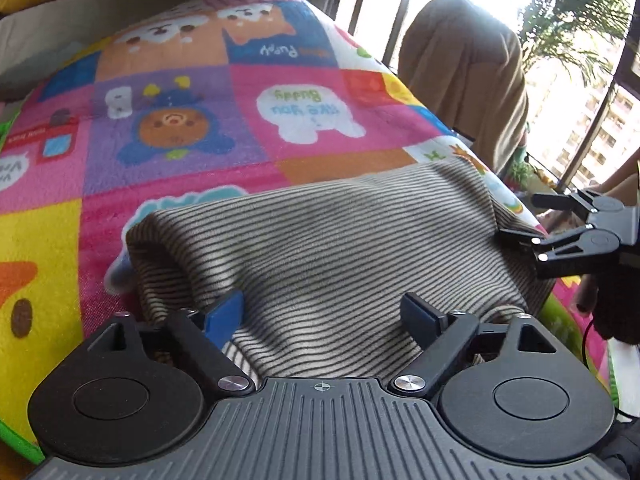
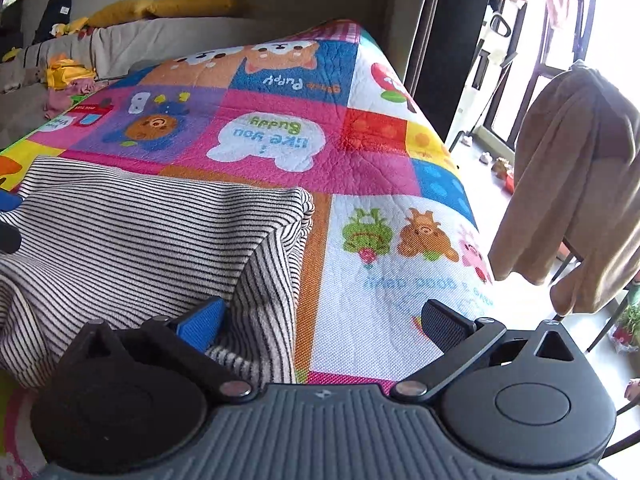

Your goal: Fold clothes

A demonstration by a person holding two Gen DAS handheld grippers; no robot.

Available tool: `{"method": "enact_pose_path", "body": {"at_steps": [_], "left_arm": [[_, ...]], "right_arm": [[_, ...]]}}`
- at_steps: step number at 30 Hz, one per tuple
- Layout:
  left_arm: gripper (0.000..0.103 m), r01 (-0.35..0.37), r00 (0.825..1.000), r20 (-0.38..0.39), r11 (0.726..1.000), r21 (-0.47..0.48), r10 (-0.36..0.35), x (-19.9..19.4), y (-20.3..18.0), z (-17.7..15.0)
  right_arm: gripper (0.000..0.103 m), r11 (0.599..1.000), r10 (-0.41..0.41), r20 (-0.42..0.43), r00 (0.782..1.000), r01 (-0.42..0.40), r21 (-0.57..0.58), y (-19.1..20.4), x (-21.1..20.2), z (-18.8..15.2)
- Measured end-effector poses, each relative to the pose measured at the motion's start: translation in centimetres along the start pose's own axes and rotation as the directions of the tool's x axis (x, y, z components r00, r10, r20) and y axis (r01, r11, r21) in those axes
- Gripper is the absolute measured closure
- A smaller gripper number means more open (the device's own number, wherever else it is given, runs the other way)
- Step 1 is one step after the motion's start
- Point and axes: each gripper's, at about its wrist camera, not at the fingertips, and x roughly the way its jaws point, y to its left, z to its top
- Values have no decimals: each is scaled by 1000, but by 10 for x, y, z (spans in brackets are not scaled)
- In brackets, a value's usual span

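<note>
A black-and-cream striped garment (image 1: 320,240) lies folded over on a colourful cartoon quilt (image 1: 200,128). My left gripper (image 1: 326,320) is open, its jaws wide apart over the garment's near edge, holding nothing. The right gripper shows in the left wrist view (image 1: 524,220) at the garment's right edge. In the right wrist view the striped garment (image 2: 140,232) lies at the left on the quilt (image 2: 360,160). My right gripper (image 2: 324,324) is open over the garment's right corner, its blue pad (image 2: 200,324) against the cloth.
A brown towel (image 2: 576,184) hangs over a chair to the right of the bed. A grey sofa with yellow cushions (image 2: 160,8) stands beyond the bed. Bright balcony doors (image 1: 384,8) and a plant (image 1: 576,20) are behind.
</note>
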Motion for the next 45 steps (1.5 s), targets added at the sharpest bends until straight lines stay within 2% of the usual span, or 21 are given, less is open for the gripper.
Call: {"method": "enact_pose_path", "body": {"at_steps": [3,6,9,11,13,17,19,21,24,27,30,33,34,37,41,43,45], "left_arm": [[9,-16,1000,-5,1000,21,16,1,-4,-1],[9,-20,1000,-7,999,28,20,1,-5,-2],[9,-21,1000,-6,999,26,21,1,-5,-2],[9,-22,1000,-6,999,26,22,0,-5,-3],[9,-21,1000,-6,999,32,21,0,-6,-3],[9,-5,1000,-14,999,38,6,-5,-4,-1],[9,40,998,-40,999,20,-39,-9,-4,-3],[8,96,993,-74,995,-7,-96,-13,-5,-8],[7,178,976,-121,983,-51,-183,-20,-6,-14],[7,255,949,-163,962,-98,-269,-26,-8,-21],[7,329,913,-201,933,-148,-354,-32,-9,-27],[6,396,869,-234,896,-200,-437,-39,-11,-34],[6,402,860,-248,891,-211,-447,-37,-12,-36],[6,358,867,-277,904,-231,-414,-23,-15,-40],[6,356,877,-215,882,-308,-429,-15,-1,-32],[6,361,875,-195,865,-349,-444,-9,7,-27],[6,348,882,-186,866,-360,-432,-1,12,-20]], "right_arm": [[0,1000,21,14,1000,-21,-15,0,-8,16],[0,993,60,41,997,-64,97,-11,-8,40],[0,969,64,-23,998,-57,240,-24,22,57],[0,969,25,-106,994,2,248,-23,54,56],[0,973,42,-177,983,0,233,-19,80,47],[0,965,76,-140,987,-37,261,-25,74,42],[0,965,85,-117,989,-52,257,-28,63,42],[0,978,77,-91,993,-57,202,-28,43,38],[0,994,51,-65,997,-45,98,-27,15,30],[0,1000,8,-70,998,-7,6,-24,-2,17],[0,999,-34,-76,997,31,-33,-20,-1,3],[0,999,-43,-73,996,41,-27,-20,-1,5],[0,998,-48,-71,996,46,-38,-18,0,5],[0,995,-62,-60,996,57,-80,-14,0,5],[0,998,-36,-55,998,32,-59,-20,-3,9],[0,999,-18,-30,999,17,-35,-25,-6,17],[0,1000,-22,4,1000,22,-10,-30,-6,29]]}}
